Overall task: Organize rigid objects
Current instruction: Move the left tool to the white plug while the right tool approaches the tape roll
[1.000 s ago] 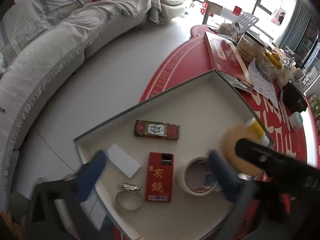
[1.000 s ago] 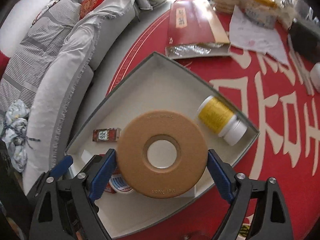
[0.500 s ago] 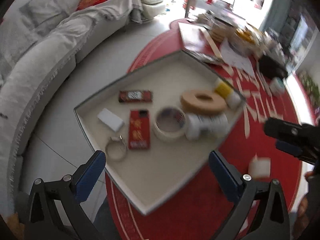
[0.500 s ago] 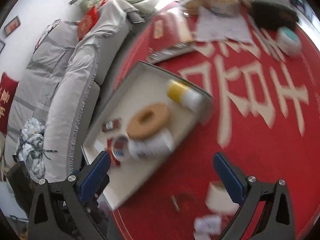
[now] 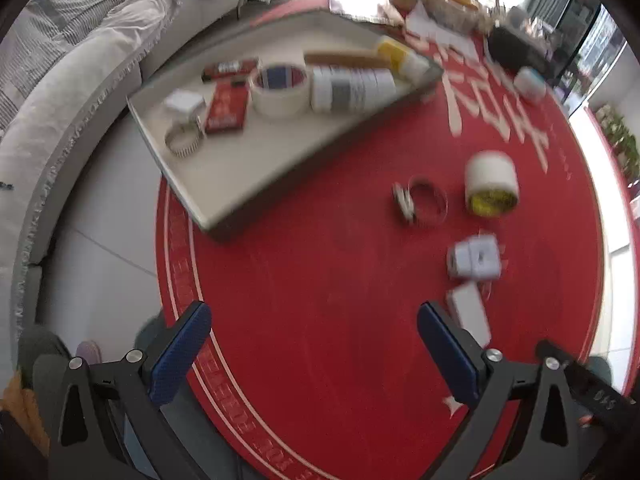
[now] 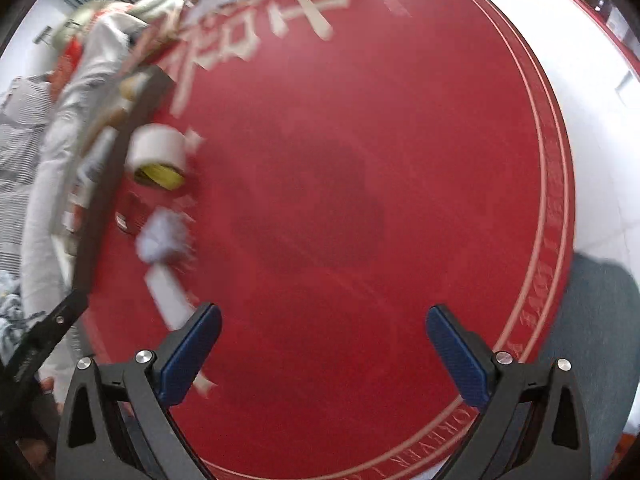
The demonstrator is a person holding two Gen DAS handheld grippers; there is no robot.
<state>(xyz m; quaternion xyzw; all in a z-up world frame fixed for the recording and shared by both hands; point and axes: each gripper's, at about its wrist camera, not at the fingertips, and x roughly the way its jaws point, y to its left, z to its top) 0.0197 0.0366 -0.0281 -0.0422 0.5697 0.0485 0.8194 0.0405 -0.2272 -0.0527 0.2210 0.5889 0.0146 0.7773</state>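
A white tray (image 5: 224, 184) on the red round table (image 5: 340, 320) holds a tape roll (image 5: 280, 90), a white bottle (image 5: 352, 90), a tan ring (image 5: 348, 59), a yellow bottle (image 5: 398, 54), red boxes (image 5: 225, 106), a white block (image 5: 183, 101) and a hose clamp (image 5: 184, 140). Loose on the table lie a white roll with yellow core (image 5: 491, 183), a metal clamp (image 5: 420, 200), a small white box (image 5: 474, 258) and a flat white piece (image 5: 469, 316). My left gripper (image 5: 316, 354) is open and empty. My right gripper (image 6: 324, 354) is open over bare cloth, the white roll (image 6: 158, 156) to its left.
A grey sofa (image 5: 80, 52) curves along the left beyond the table edge. Jars, papers and a black case (image 5: 516, 50) crowd the table's far side. Pale floor (image 6: 600, 100) shows past the right rim.
The right gripper let go of the tan ring, which now lies in the tray. Both grippers pulled back from the tray toward the near side of the table.
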